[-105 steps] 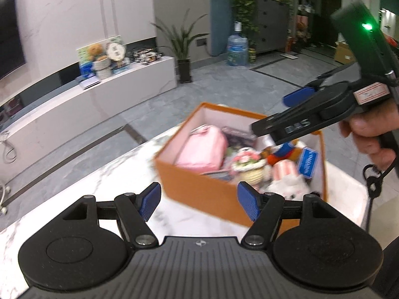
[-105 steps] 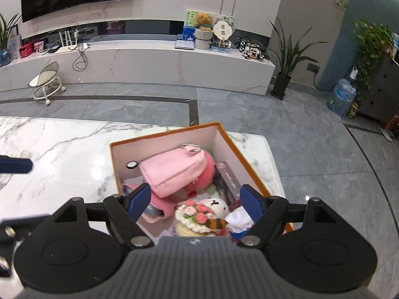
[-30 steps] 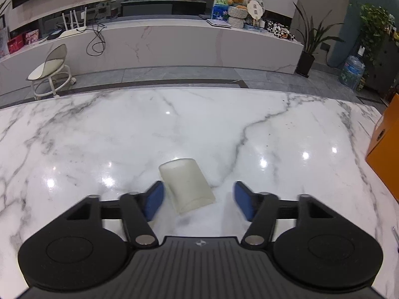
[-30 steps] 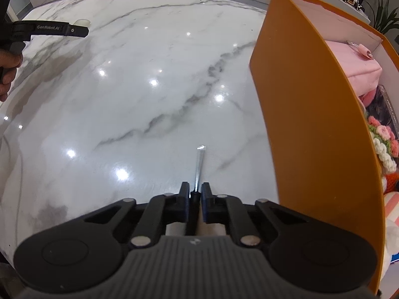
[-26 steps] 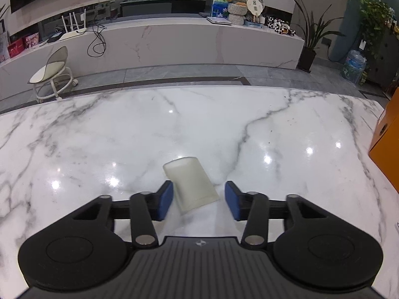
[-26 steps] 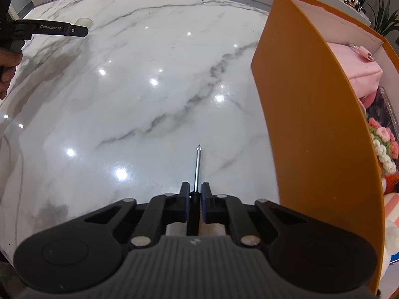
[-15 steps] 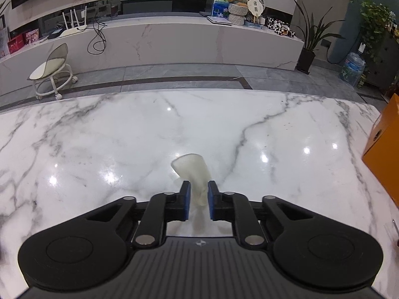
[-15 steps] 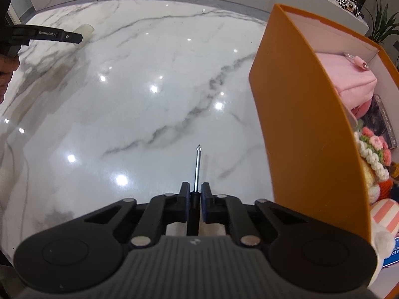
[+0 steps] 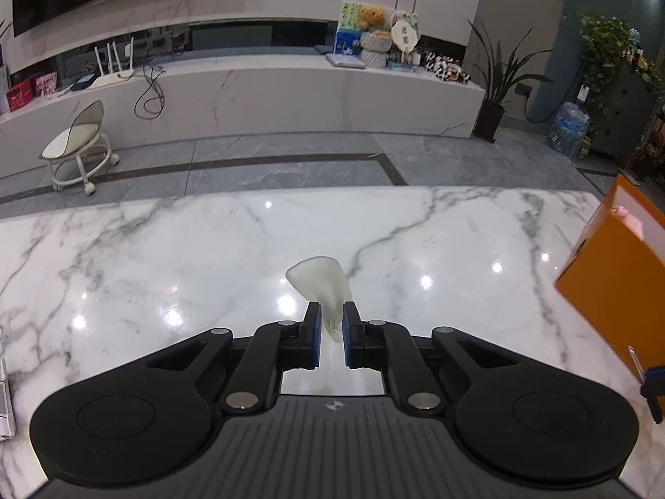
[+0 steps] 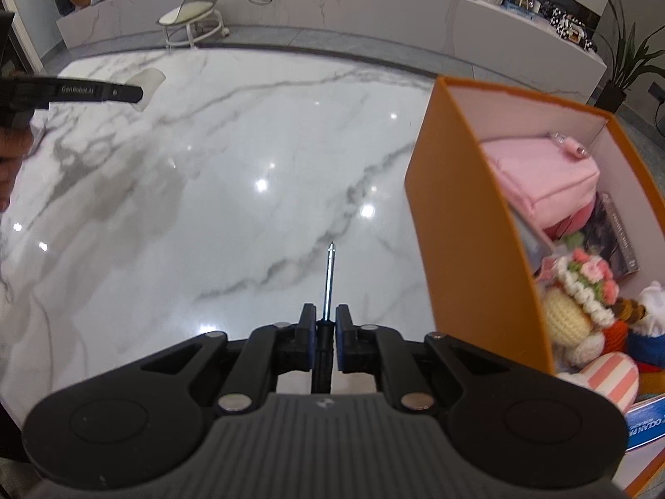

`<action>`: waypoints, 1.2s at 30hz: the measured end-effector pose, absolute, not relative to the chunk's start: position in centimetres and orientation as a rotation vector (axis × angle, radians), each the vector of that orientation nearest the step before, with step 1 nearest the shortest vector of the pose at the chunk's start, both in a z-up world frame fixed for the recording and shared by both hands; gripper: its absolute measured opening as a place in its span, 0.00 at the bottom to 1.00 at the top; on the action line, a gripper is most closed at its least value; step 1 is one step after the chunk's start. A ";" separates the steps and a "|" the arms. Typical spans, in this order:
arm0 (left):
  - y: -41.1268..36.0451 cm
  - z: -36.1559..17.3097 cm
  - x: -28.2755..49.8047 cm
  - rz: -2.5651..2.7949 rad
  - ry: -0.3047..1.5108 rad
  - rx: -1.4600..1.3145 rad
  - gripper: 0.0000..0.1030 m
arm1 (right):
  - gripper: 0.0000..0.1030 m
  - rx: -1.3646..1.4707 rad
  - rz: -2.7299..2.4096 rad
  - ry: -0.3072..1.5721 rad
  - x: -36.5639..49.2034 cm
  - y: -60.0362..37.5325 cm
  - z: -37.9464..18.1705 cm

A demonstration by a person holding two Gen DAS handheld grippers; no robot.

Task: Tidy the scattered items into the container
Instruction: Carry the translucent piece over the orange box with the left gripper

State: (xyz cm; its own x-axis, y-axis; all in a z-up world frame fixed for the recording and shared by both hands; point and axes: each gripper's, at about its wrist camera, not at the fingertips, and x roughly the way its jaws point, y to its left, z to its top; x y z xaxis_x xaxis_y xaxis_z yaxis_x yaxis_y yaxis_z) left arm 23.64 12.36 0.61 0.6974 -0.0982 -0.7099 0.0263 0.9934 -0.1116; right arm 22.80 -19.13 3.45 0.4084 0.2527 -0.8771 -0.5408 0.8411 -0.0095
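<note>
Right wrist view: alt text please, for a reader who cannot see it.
The right gripper is shut on a slim black-handled metal screwdriver above a glossy white marble table. To its right stands an open orange cardboard box holding a pink pouch and crocheted toys.

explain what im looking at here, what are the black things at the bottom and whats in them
These are two handheld grippers, one in each of a person's hands, each with a camera looking forward along its jaws. There is no robot arm.

In the left camera's picture, the left gripper is shut on a soft white cup, squashing it, above a marble table.

In the right camera's picture, the right gripper is shut on a screwdriver whose metal shaft points forward. Beside it on the right stands an orange box already holding a pink bag and knitted toys. The left gripper shows there too, far left.
</note>
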 end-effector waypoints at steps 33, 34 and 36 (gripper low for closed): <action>-7.5 11.5 22.5 -0.405 0.607 0.052 0.11 | 0.10 0.033 0.314 0.773 24.4 -31.5 14.2; -8.4 11.8 22.5 -0.419 0.601 0.060 0.11 | 0.10 0.043 0.305 0.767 24.4 -32.0 14.3; -10.0 12.4 22.5 -0.446 0.588 0.076 0.11 | 0.10 0.061 0.288 0.756 24.5 -33.0 14.7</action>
